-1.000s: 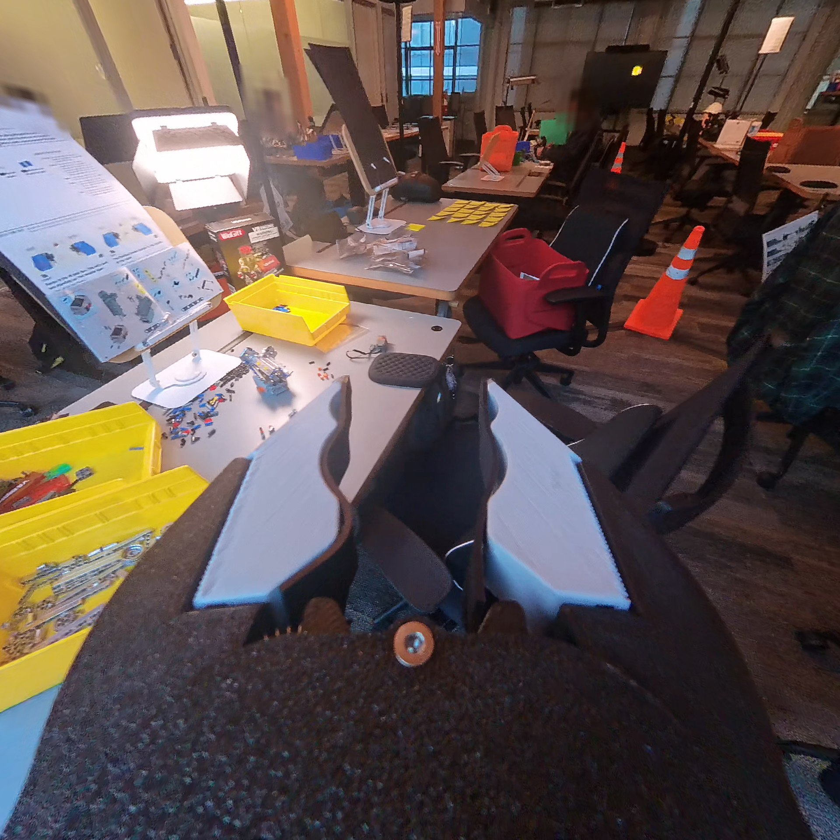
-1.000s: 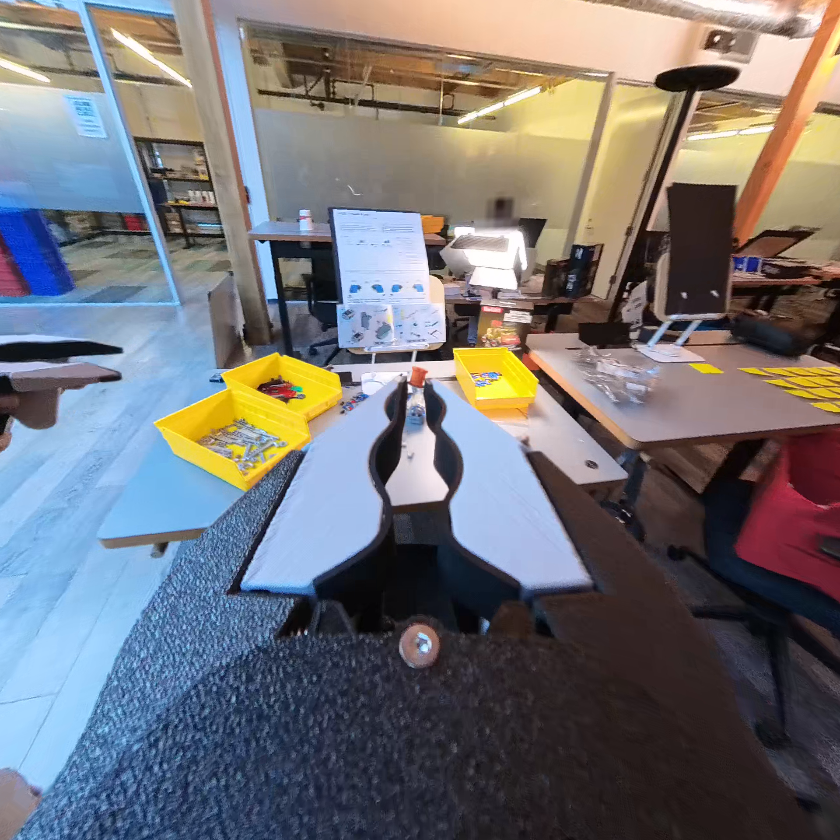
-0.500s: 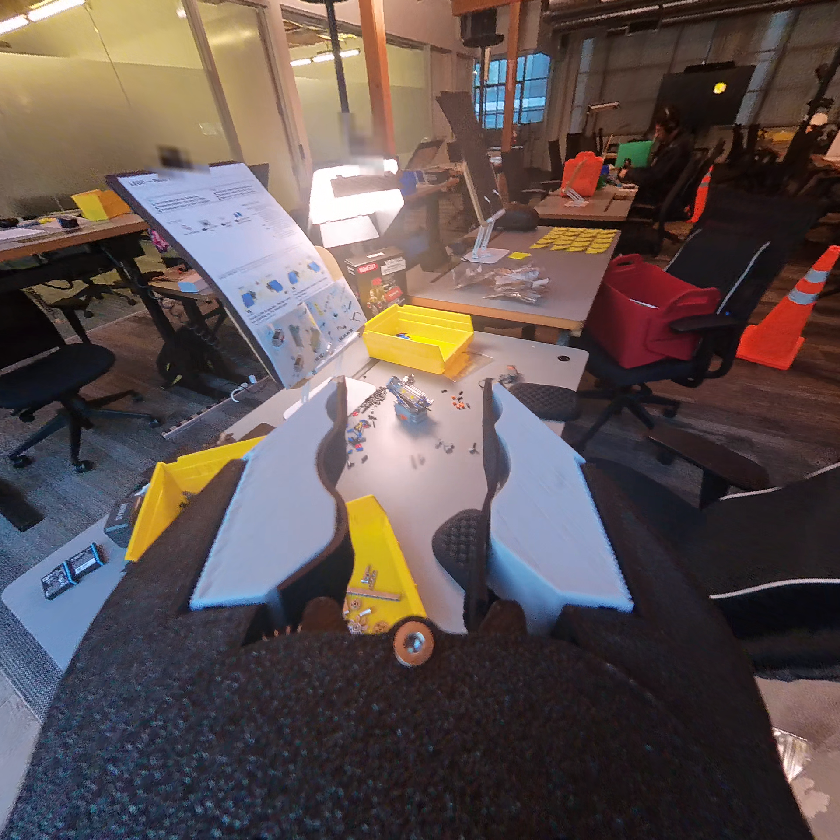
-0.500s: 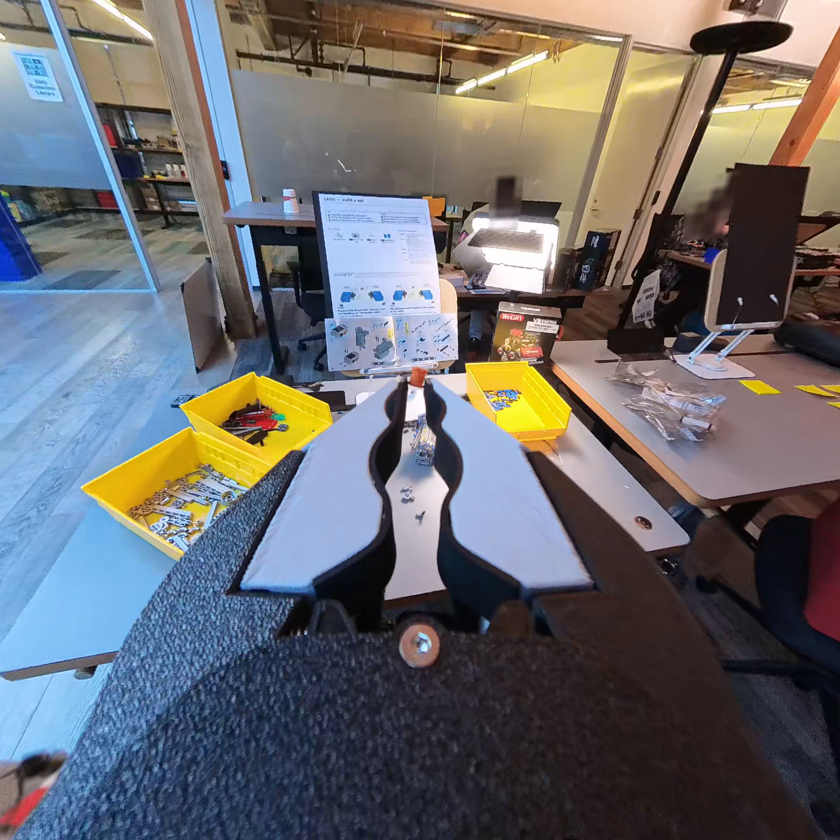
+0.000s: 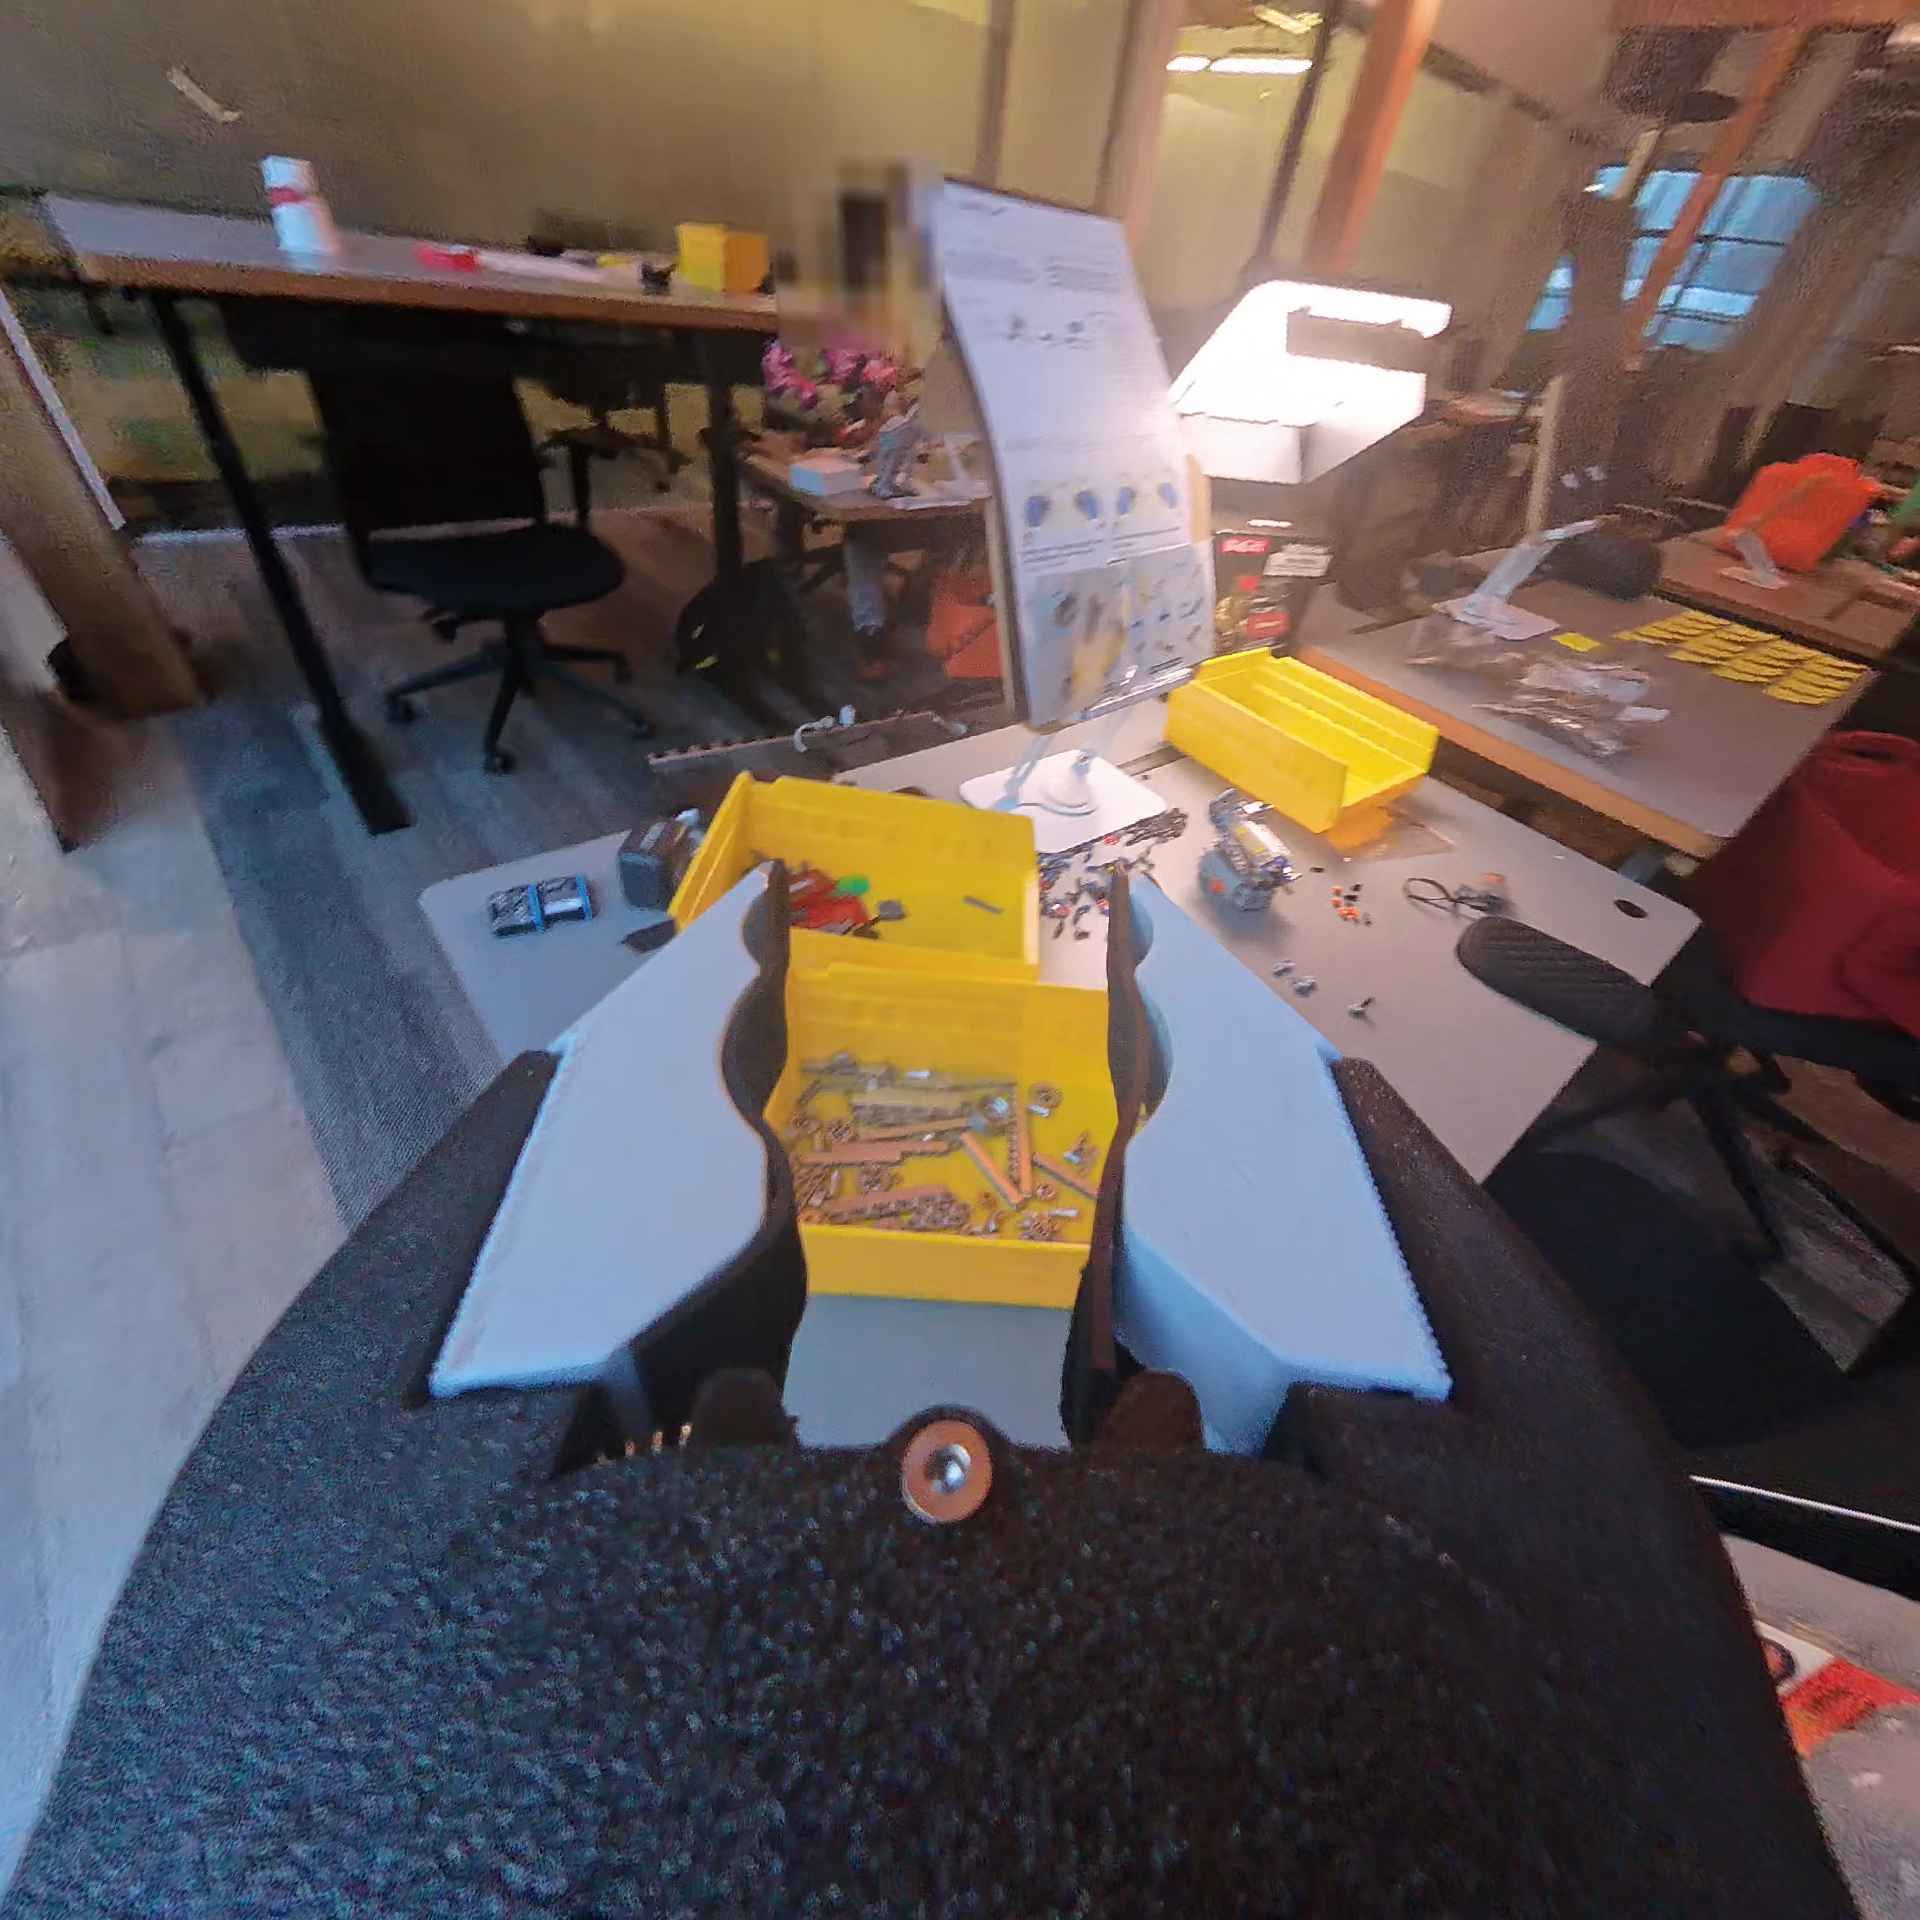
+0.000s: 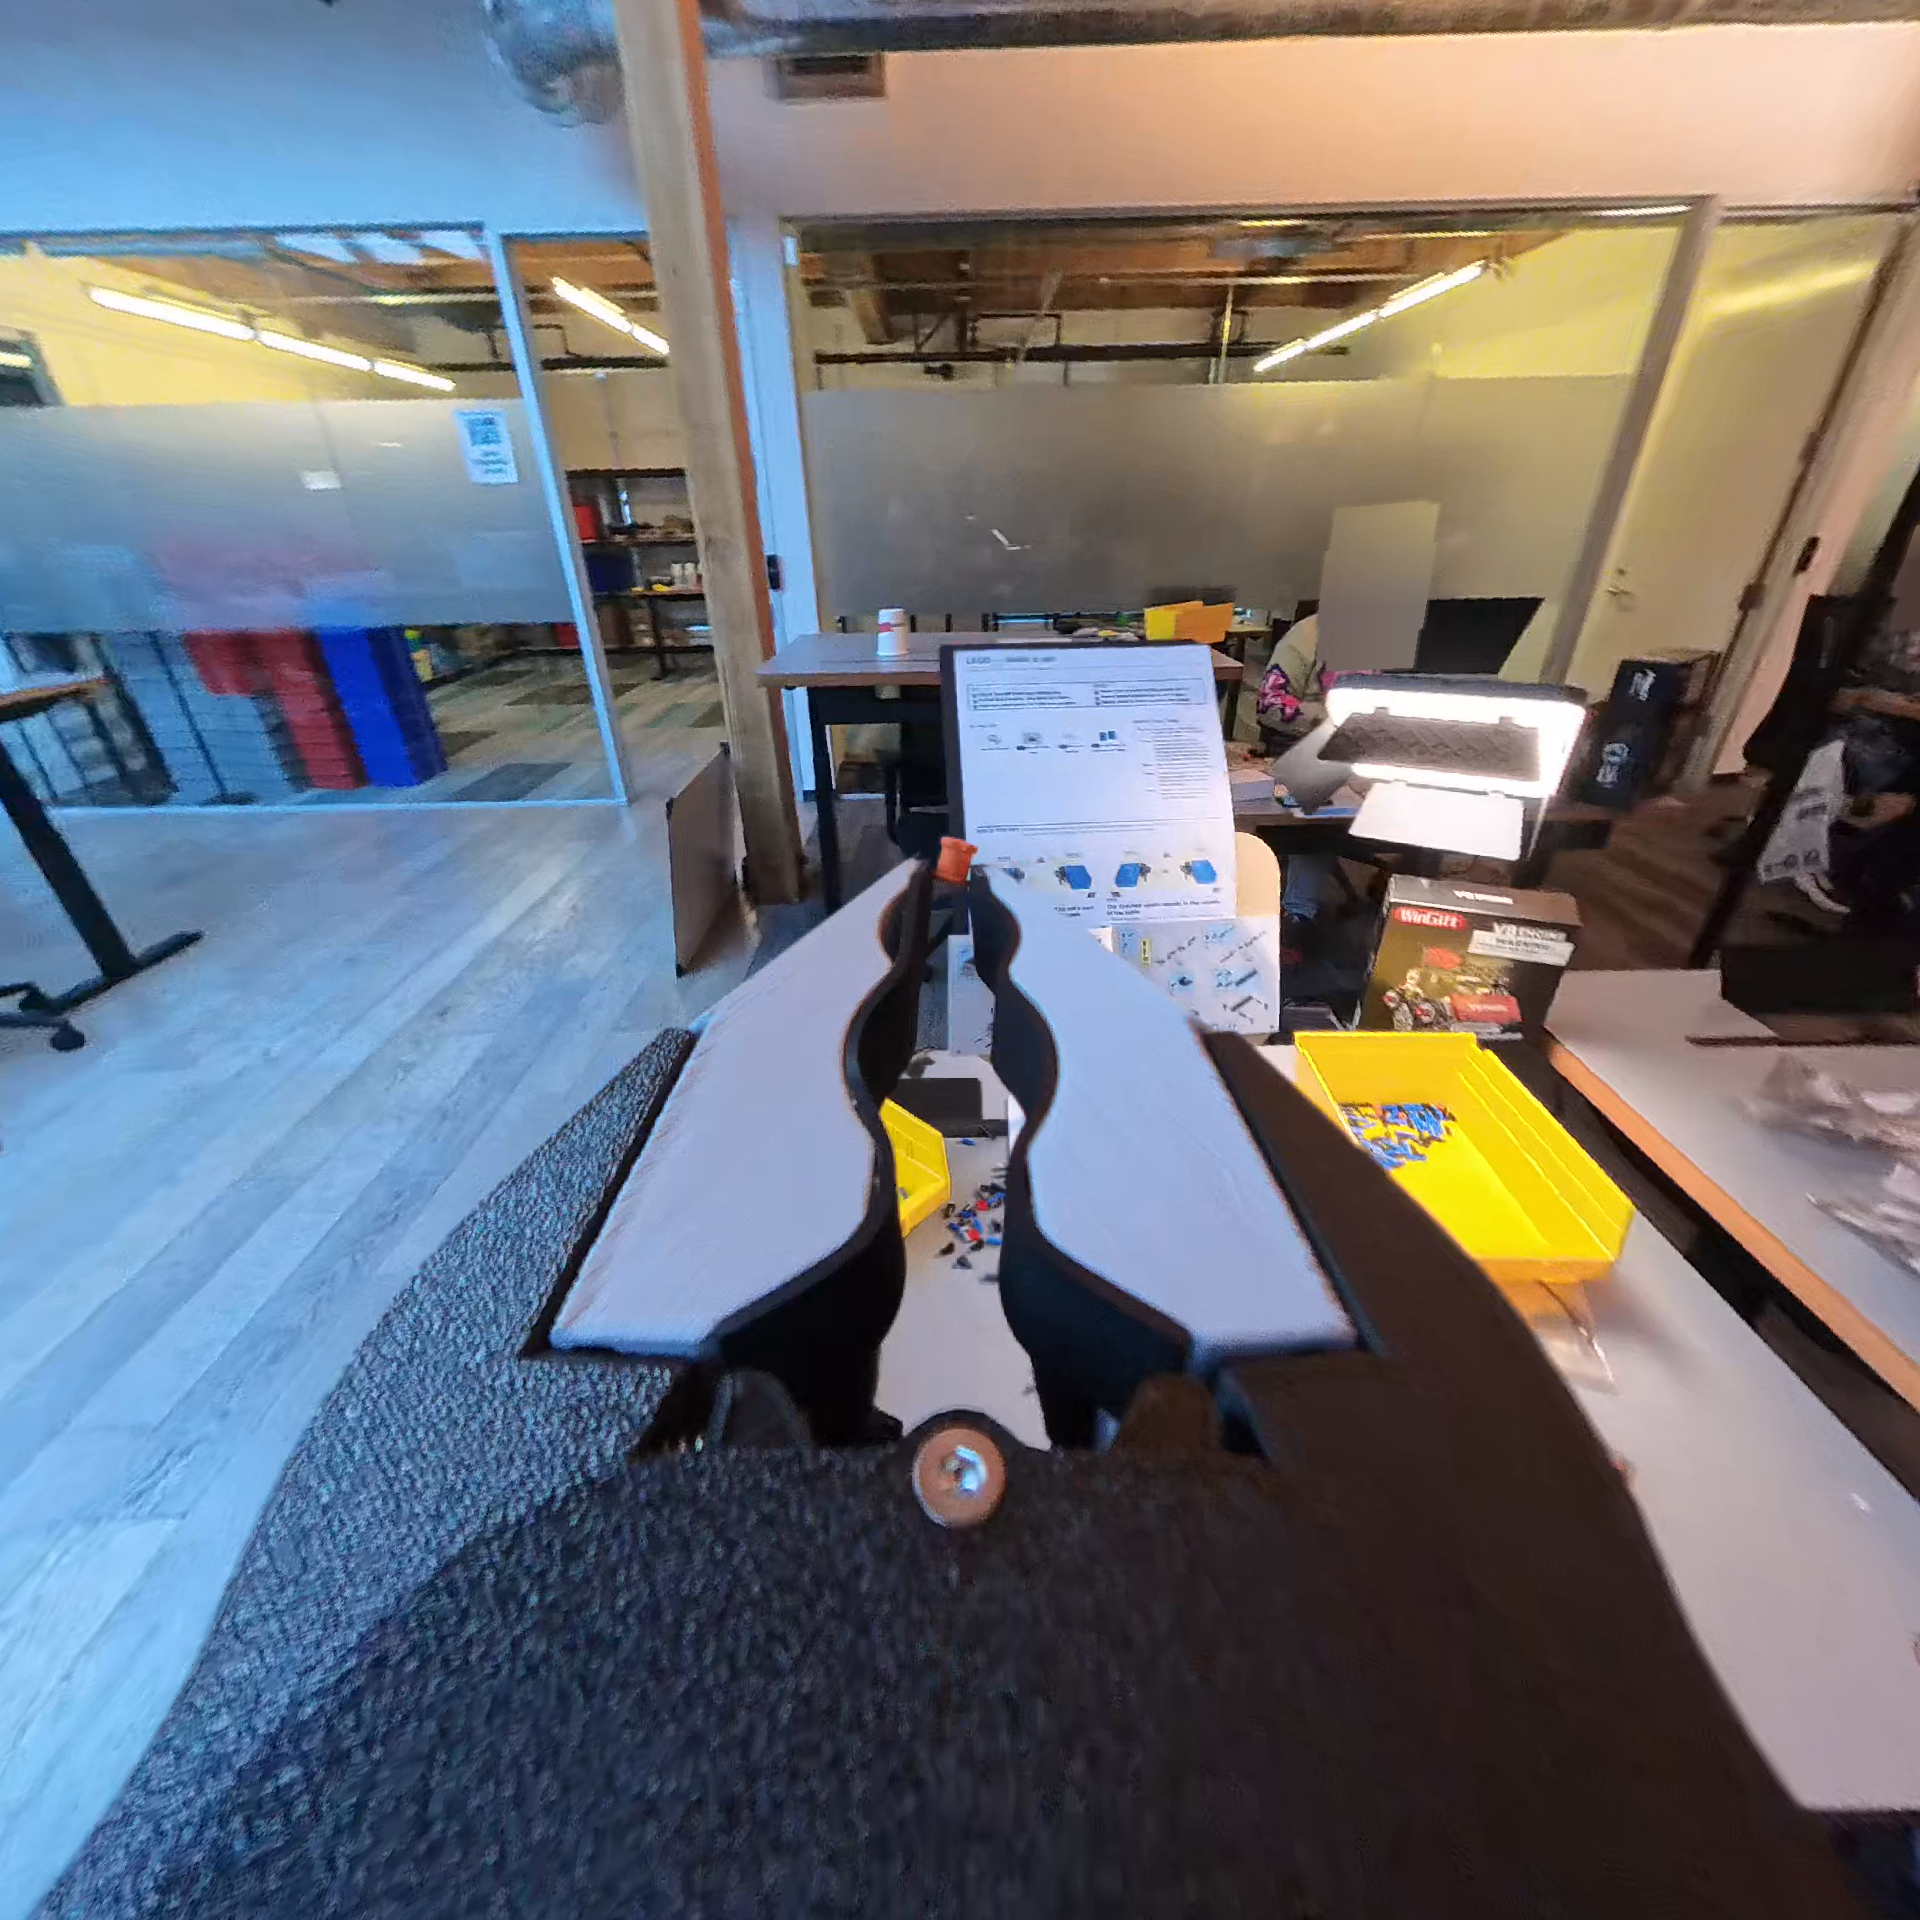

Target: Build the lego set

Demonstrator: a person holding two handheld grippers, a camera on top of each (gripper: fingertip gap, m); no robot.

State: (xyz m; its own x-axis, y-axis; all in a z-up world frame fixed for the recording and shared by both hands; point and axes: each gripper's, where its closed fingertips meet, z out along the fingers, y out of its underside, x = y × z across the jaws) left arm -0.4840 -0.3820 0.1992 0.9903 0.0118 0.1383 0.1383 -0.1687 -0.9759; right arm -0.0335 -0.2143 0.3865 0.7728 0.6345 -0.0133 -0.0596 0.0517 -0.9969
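My left gripper is open and empty, raised over the grey table. Between its fingers shows a yellow bin of metal parts, with a yellow bin of red parts behind it. My right gripper is shut on a small orange piece at its tips, held above the table. Loose small pieces lie below it. A yellow bin of blue pieces sits to its right. A small grey-blue model stands on the table.
An instruction sheet on a stand rises at the table's far edge, beside a printed box and a lit lamp. A black chair with a red bag stands to the right. Another table adjoins. Some 50 cm of space lies between my two pairs of fingers.
The left gripper has swung left and now looks over the two yellow bins. The right gripper has come closer to the table, still shut on the orange piece.
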